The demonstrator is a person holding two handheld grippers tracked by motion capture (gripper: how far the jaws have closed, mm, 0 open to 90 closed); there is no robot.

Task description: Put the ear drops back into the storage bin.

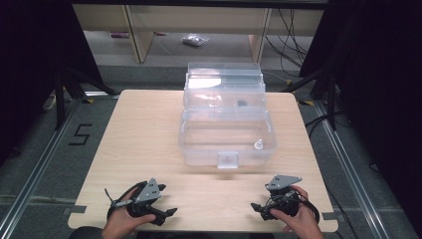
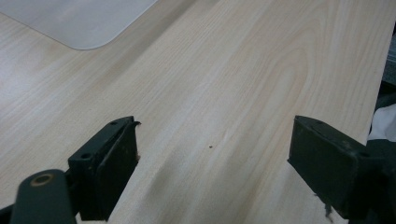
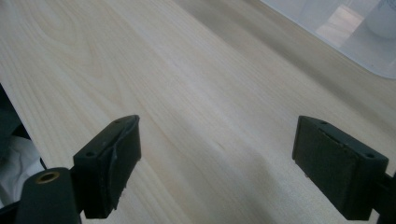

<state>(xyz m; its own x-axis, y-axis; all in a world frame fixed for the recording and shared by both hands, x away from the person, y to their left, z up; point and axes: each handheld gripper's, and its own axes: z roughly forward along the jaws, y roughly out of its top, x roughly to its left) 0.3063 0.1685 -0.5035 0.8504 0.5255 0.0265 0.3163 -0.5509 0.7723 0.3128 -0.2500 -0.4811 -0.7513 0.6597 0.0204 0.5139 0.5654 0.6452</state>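
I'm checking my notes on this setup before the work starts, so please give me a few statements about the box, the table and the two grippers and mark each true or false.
1. The clear plastic box stands on the wooden table. True.
2. The left gripper is shut on the box. False: its fingers stand wide apart over bare wood, holding nothing.
3. The right gripper is open and empty. True.
4. A small white object sits inside the box near its front right corner. True.
5. Both grippers are above the far edge of the table, behind the box. False: both are held near the near edge, in front of the box.
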